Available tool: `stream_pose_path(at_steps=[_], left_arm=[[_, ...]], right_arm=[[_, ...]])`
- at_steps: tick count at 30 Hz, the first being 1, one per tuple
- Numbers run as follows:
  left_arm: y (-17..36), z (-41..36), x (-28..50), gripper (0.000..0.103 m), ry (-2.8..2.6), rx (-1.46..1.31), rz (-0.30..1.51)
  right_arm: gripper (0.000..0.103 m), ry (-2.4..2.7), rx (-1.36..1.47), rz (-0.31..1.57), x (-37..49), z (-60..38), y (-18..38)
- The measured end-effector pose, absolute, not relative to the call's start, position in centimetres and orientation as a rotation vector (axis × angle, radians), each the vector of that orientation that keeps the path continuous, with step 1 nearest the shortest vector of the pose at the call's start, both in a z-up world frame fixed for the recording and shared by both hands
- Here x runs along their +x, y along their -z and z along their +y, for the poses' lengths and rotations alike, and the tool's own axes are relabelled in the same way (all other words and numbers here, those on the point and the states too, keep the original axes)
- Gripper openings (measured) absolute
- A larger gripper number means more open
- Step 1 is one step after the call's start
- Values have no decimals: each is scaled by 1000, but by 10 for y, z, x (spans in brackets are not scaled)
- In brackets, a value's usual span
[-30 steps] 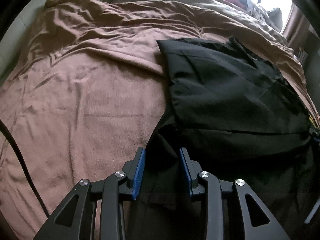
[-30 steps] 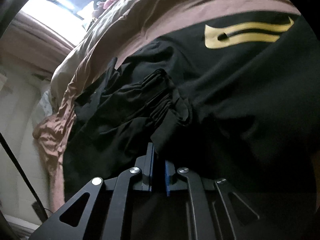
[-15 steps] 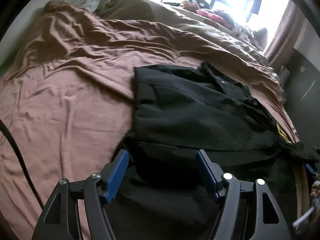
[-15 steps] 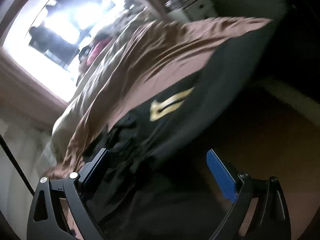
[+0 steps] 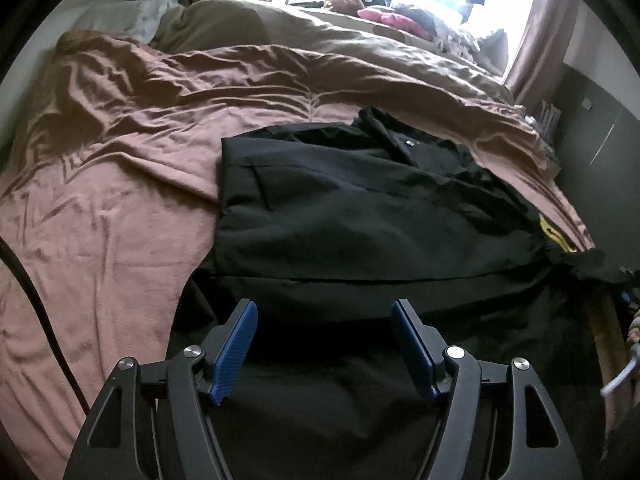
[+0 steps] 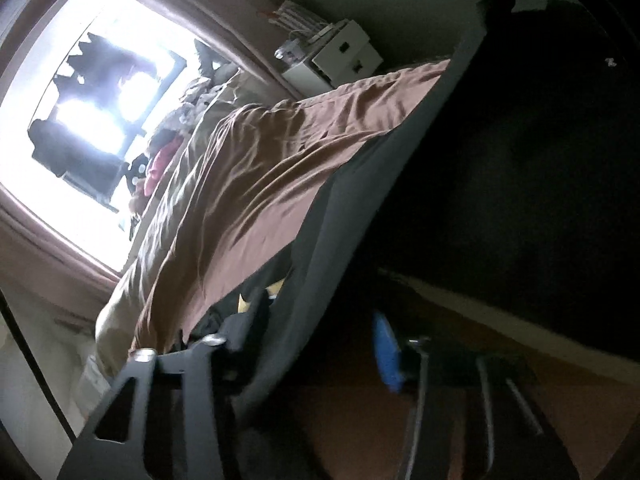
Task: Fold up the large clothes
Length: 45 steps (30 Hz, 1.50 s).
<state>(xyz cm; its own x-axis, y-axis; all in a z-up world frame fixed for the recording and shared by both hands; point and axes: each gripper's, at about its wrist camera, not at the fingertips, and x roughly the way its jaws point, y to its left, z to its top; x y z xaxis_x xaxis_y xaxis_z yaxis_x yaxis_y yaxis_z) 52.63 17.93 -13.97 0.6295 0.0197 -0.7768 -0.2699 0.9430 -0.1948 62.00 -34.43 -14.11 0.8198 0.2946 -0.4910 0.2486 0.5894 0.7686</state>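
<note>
One black garment, two grippers apart.

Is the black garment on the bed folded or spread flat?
Partly folded: the black garment has one layer doubled over another, with a straight folded edge across the brown blanket.

1. The blanket is brown cloth, soft, napped and matt, much wrinkled.
2. The garment is black cloth, smooth and matt, with a yellow print.
3. The duvet is tan cloth with a faint sheen.
4. The left claw is matt black plastic with shiny metal screws; its pads are ribbed blue.
</note>
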Motion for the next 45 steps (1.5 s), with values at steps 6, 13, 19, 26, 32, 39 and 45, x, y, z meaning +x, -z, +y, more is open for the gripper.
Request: stream_pose_path(at_steps=[6, 13, 19, 26, 32, 39, 45], left_arm=[[151, 189, 535, 71, -193, -333, 899], [151, 192, 533, 71, -191, -343, 893], [146, 195, 529, 71, -174, -374, 875], [135, 193, 522, 71, -148, -389, 856], [130, 201, 517, 71, -148, -420, 844], [132, 212, 515, 71, -158, -461, 846], [134, 212, 517, 71, -158, -455, 854]], right_arm=[[0, -73, 938, 569, 621, -327, 142], [0, -243, 805, 460, 597, -268, 83], [0, -398, 742, 446, 573, -214, 50], [0, -522, 680, 485, 557, -153, 39], [0, -612, 621, 555, 567, -122, 44], [0, -733, 438, 725, 624, -64, 61], [0, -713, 381, 939, 672, -34, 86]])
